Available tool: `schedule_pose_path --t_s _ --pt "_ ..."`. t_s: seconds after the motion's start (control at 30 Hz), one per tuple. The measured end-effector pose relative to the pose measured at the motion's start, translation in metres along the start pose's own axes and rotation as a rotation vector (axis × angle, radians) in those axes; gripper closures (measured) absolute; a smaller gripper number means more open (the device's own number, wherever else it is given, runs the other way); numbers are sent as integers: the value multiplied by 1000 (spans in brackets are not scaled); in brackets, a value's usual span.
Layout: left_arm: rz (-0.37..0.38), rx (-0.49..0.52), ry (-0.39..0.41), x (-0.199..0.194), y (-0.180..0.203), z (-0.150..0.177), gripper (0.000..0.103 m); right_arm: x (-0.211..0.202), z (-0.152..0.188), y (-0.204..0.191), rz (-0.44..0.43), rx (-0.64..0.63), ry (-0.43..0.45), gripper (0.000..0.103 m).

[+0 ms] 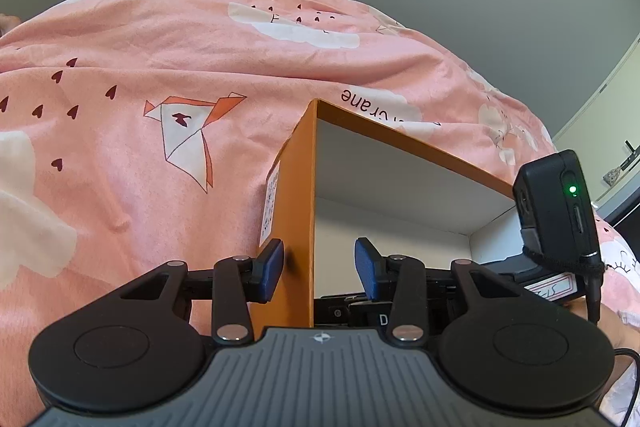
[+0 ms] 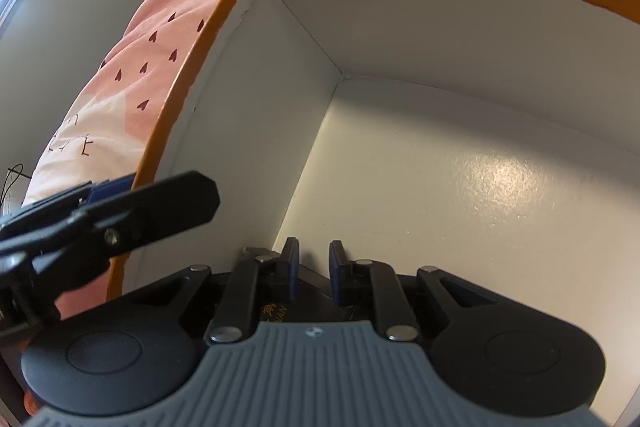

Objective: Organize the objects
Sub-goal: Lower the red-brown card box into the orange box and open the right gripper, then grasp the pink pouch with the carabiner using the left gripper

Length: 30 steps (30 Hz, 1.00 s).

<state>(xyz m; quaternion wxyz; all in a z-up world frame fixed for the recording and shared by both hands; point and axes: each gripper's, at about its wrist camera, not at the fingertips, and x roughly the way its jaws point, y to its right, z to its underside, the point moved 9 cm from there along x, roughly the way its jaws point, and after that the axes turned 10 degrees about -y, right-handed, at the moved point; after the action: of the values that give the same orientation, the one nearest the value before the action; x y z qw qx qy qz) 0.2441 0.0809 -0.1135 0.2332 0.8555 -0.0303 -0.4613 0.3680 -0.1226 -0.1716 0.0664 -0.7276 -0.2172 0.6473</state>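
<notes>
Right tool [image 2: 314, 273]: inside orange box [image 2: 192, 67], apparently clasping dark flat item [image 2: 276, 313]. Left tool [image 1: 319, 269]: straddling box wall, contact unclear. Box floor otherwise bare; organizing apparently early.

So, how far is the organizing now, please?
Early, it seems. The orange box sits on the pink bedsheet, its white floor mostly bare. In hand: the left tool straddles the box's side wall, and the right tool is inside, low over a dark item with gold lettering; whether it grips it is unclear. What remains: cannot tell from here.
</notes>
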Motion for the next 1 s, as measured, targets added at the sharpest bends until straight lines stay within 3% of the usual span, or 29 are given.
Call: schedule_pose_path --t_s 0.17,0.33,0.4,0.7,1.0 --pt "-2 4 -3 0 0 1 57 -23 5 2 37 8 57 82" --pt "-3 3 -5 -1 1 3 57 -49 11 27 114 77 84 81" --pt "-6 4 -4 -1 2 4 57 -53 20 38 130 122 76 68" --pt "-18 14 -8 -3 3 8 57 -42 50 62 10 306 17 69" --pt "-36 64 30 -26 14 9 57 -38 54 52 45 288 49 71"
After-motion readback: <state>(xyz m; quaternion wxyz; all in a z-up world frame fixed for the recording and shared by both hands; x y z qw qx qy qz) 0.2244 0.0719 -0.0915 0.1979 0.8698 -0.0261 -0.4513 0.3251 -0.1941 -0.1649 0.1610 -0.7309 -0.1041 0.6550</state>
